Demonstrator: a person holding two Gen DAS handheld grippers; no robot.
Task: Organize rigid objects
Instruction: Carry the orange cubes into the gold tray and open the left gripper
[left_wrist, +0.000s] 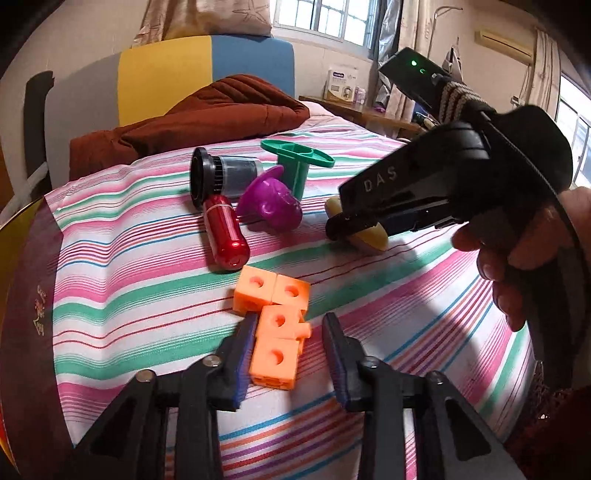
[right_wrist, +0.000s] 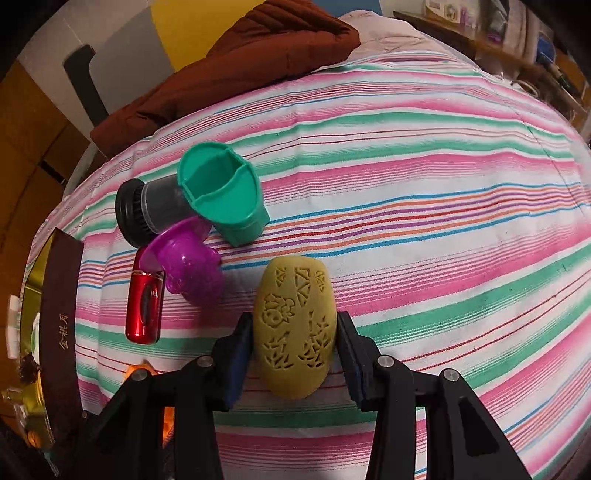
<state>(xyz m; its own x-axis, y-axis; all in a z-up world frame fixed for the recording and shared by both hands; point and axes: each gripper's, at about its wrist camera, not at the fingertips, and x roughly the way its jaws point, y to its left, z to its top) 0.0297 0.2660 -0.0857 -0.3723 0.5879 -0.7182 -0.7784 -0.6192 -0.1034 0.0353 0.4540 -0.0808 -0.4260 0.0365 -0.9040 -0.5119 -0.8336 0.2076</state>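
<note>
**Inspector:** Left wrist view, nearest first. The left gripper (left_wrist: 290, 320) is at bottom centre with its jaws narrow and not clamped. The orange blocks (left_wrist: 275, 325) lie between them. The left pad is against the nearest block and the right pad stands clear of it.

**Clerk:** Room around it?

**Inspector:** Bare striped sheet (left_wrist: 129, 295) to the lower left and lower right. The dark box (left_wrist: 26, 288) closes off the left edge of the frame.

**Clerk:** Farther up?

**Inspector:** A red capsule (left_wrist: 226, 236) just above the blocks. Then a purple piece (left_wrist: 273, 203), a black-capped jar (left_wrist: 221, 177) and a green holder (left_wrist: 299, 162), all clustered. A brown quilt (left_wrist: 207, 114) lies behind them at upper centre.

**Clerk:** The other side?

**Inspector:** Right wrist view. The right gripper (right_wrist: 293, 319) at bottom centre grips a yellow carved oval (right_wrist: 295, 325), with both pads pressed on its flanks. The oval lies lengthwise between the jaws on the sheet. A hand (left_wrist: 517, 258) at the right of the left wrist view holds this gripper.

**Clerk:** Clearance there?

**Inspector:** The purple piece and the capsule are near at the left. The green holder is above them, tilted. The centre and the whole right of the frame are open sheet, with furniture along the upper right edge.
</note>
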